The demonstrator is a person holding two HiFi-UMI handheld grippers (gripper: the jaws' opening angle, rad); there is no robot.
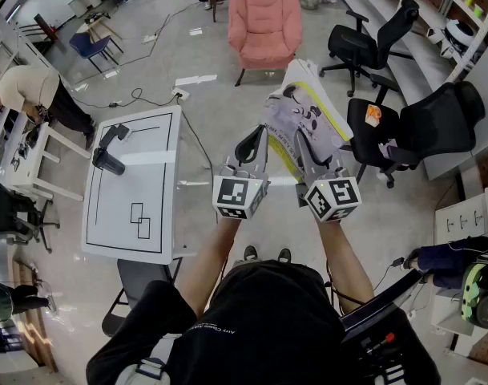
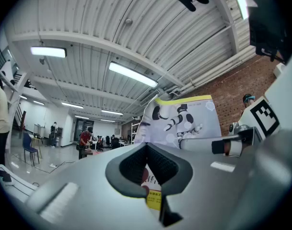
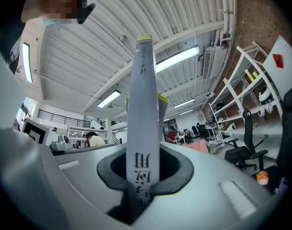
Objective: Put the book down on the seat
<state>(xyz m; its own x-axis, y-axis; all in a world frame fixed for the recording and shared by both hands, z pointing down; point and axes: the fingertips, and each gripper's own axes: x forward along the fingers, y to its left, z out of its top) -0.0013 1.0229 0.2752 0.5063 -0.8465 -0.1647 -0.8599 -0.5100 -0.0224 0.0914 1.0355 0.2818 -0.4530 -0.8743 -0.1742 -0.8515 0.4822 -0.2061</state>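
The book [image 1: 308, 111], white and grey with a yellow edge and a robot picture on its cover, is held up in the air in front of me. My right gripper [image 1: 308, 149] is shut on it, and the spine [image 3: 143, 104] stands upright between the pads. My left gripper [image 1: 252, 144] is just left of the book with its jaws shut [image 2: 146, 147] and nothing visible between the pads. Beyond those jaws the left gripper view shows the book's cover [image 2: 184, 119]. A pink armchair [image 1: 264, 18] stands on the floor far ahead.
A white table [image 1: 135, 187] with a black object on it is at my left. Black office chairs [image 1: 364, 46] [image 1: 420, 127] stand ahead on the right by shelving [image 3: 251, 85]. Cables lie on the floor. A person [image 1: 31, 91] bends over at the far left.
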